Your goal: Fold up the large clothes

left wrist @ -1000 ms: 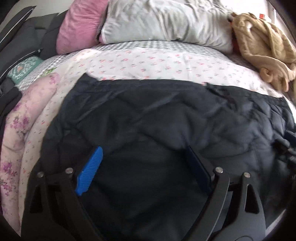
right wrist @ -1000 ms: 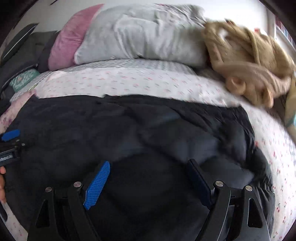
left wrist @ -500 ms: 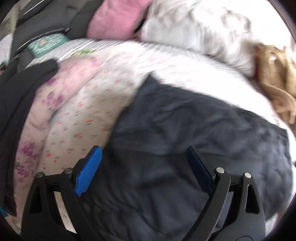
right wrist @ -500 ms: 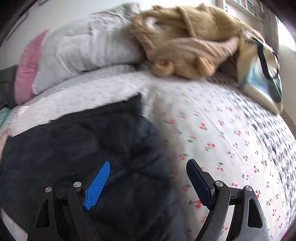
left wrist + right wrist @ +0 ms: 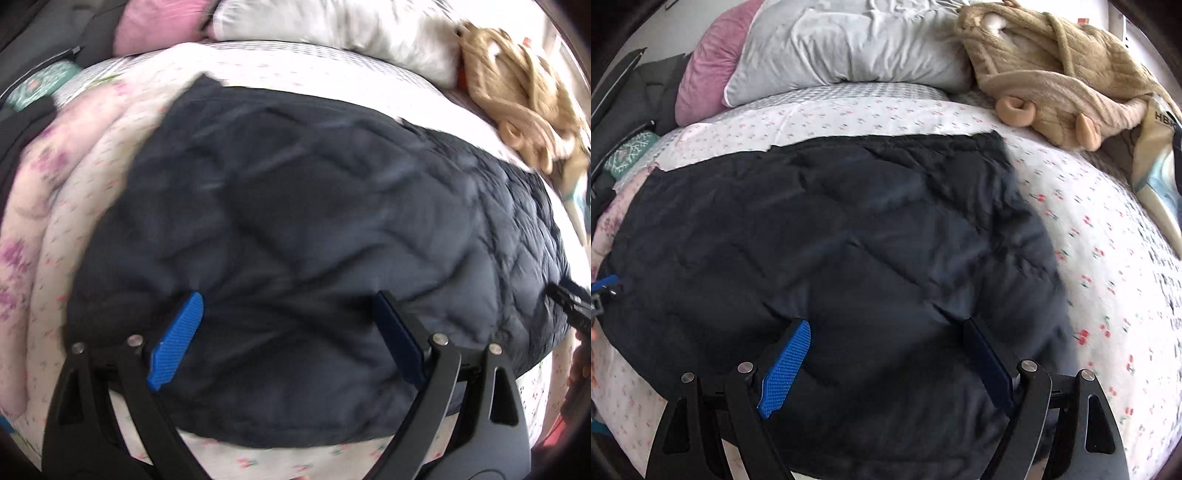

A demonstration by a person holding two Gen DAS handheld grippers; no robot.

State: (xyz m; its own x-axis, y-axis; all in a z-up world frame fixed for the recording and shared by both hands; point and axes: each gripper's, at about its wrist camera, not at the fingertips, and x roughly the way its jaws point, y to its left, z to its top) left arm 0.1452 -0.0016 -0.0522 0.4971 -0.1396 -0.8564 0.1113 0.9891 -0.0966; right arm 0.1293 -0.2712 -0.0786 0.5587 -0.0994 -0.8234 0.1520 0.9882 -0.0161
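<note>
While both tongs hang wide w/ nothing held, dark quilted jacket lies long axis left-right across frame, right gripper nearer its right edge, left gripper over its middle

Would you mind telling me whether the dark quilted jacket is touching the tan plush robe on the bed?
Apart. The right wrist view shows bare floral sheet between the dark quilted jacket and the tan plush robe.

Quilted jacket motion-blurred, near hem behind the fingers.
</note>
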